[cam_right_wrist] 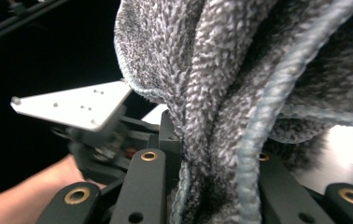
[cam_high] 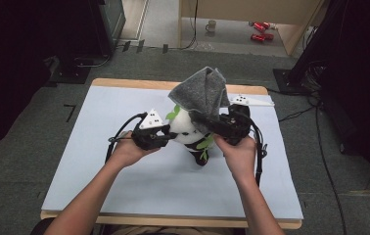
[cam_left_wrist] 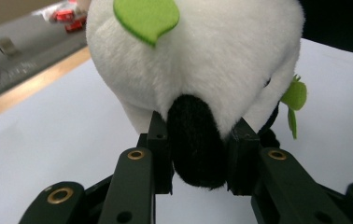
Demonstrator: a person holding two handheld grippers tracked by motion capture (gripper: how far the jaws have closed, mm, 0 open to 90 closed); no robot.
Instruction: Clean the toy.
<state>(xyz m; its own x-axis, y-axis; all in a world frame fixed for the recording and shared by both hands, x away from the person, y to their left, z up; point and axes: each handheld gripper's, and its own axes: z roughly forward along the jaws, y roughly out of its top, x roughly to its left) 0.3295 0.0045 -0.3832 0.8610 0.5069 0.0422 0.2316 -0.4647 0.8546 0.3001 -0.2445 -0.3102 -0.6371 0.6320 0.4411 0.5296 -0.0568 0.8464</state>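
**Panda plush pinned, grey towel lifted over it**

Left gripper (cam_high: 169, 133) is clamped on the panda plush (cam_high: 189, 131): in the left gripper view the jaws squeeze a black limb or ear (cam_left_wrist: 194, 140) of the toy, pads pressing its sides. Looks like a steadying hold, so the toy doesn't slide or tip while the other hand works on it. The plush sits mid-bench, over the white bench (cam_high: 100, 161) surface, between the two hands; can't tell whether it rests on the bench or is lifted slightly.

Right gripper (cam_high: 196, 117) is closed tight on the grey towel (cam_high: 203, 93), a bunched fold with its pale hem (cam_right_wrist: 251, 149) caught between the jaws. The towel stands up above and behind the plush, draping against its top. Gripping a gathered fold rather than a single edge likely keeps the cloth from slipping out. My read: towel is held high to wipe or cover the toy, with the plush anchored from the opposite side.

Green leaf patches (cam_left_wrist: 146, 17) on the plush stay exposed.
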